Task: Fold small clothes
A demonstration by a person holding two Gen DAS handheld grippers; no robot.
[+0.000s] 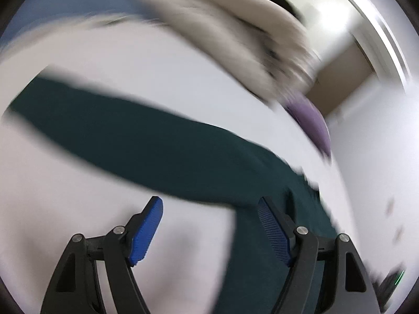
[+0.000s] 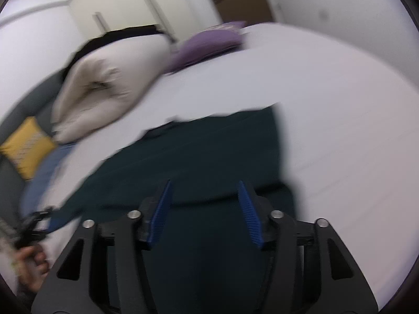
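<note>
A dark teal garment (image 1: 162,146) lies spread on the white bed sheet (image 1: 131,60). In the left wrist view a long sleeve of it runs to the upper left. My left gripper (image 1: 209,204) is open and empty above the sleeve's lower edge, near where it joins the body. In the right wrist view the garment's body (image 2: 209,151) lies flat under my right gripper (image 2: 204,188), which is open and empty just above the cloth. Both views are blurred by motion.
A beige folded duvet (image 2: 104,83), a purple cushion (image 2: 209,44), a yellow cushion (image 2: 23,146) and blue fabric (image 2: 44,172) lie at the bed's far side. The hand with the left gripper (image 2: 31,233) shows at the right wrist view's lower left. Cupboards and a door stand behind.
</note>
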